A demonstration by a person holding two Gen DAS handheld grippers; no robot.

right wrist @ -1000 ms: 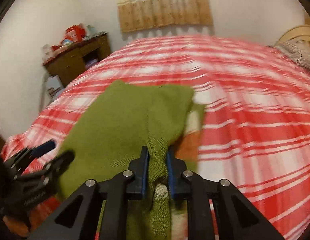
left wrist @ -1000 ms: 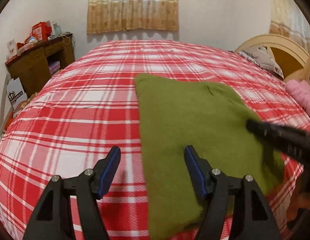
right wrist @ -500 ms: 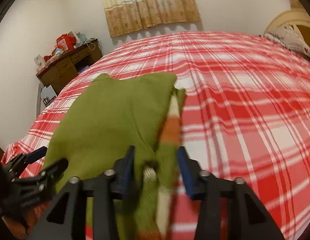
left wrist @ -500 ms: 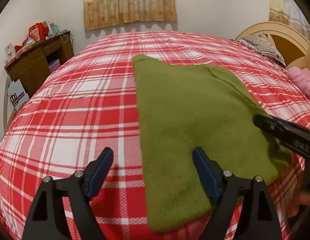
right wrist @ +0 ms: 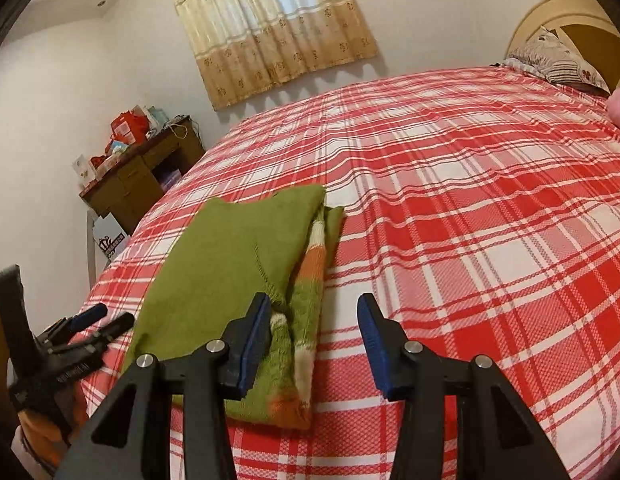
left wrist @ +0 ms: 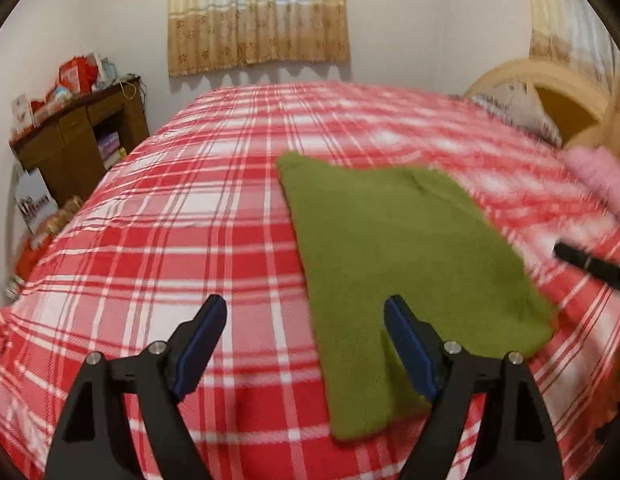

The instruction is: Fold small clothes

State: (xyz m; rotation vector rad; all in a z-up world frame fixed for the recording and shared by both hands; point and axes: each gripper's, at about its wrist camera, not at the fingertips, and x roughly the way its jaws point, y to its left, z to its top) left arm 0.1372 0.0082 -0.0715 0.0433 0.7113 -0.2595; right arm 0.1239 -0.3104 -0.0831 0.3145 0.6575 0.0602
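Observation:
A small green knitted sweater (left wrist: 393, 252) lies folded flat on the red plaid bed (left wrist: 182, 240). In the right wrist view the sweater (right wrist: 230, 264) shows an orange and white striped part along its right edge. My left gripper (left wrist: 304, 320) is open and empty, raised above the bed at the sweater's near left edge. My right gripper (right wrist: 313, 320) is open and empty, above the sweater's near right edge. The left gripper also shows in the right wrist view (right wrist: 98, 320). One finger of the right gripper shows in the left wrist view (left wrist: 589, 266).
A brown wooden desk (left wrist: 78, 140) with red boxes stands at the far left by the wall. A pillow (right wrist: 557, 60) and a cream headboard (right wrist: 569, 12) are at the far right. A pink cloth (left wrist: 601, 184) lies at the bed's right edge.
My right gripper has opened, let go of the sweater and pulled back and up. The sweater now lies flat. My left gripper has risen and drawn back a little.

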